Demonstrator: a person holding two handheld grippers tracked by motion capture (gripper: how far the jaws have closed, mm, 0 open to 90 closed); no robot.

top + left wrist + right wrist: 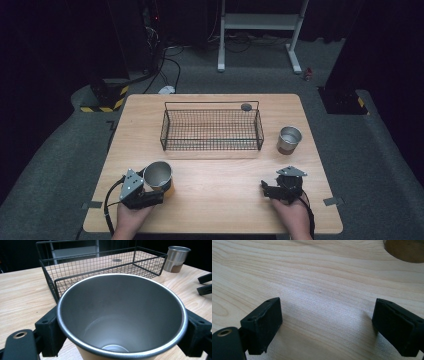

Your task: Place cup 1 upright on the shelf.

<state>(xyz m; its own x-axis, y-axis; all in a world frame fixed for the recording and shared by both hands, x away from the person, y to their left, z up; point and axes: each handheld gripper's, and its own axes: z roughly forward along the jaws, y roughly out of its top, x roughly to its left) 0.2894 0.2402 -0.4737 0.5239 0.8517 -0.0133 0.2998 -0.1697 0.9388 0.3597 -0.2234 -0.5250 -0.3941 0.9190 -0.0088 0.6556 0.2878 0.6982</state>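
A steel cup (pixel 159 174) with a tan lower band stands upright at the near left of the wooden table (pixel 220 200). My left gripper (pixel 161 187) is shut on it, one black jaw on each side just below the rim. In the left gripper view I look down into the empty cup (pixel 120 315), with the gripper (pixel 122 333) clamped around its wall. My right gripper (pixel 267 190) rests low over the near right of the table, open, its jaws pointing left. In its own view the right gripper (pixel 328 325) has bare wood between its wide-apart pads.
An empty black wire basket (pixel 211 147) stands mid-table, a small dark disc (pixel 246 106) behind its far right corner. A second steel cup (pixel 289 139) stands right of the basket (pixel 100 270), seen too as the cup (pixel 176 258) farther off.
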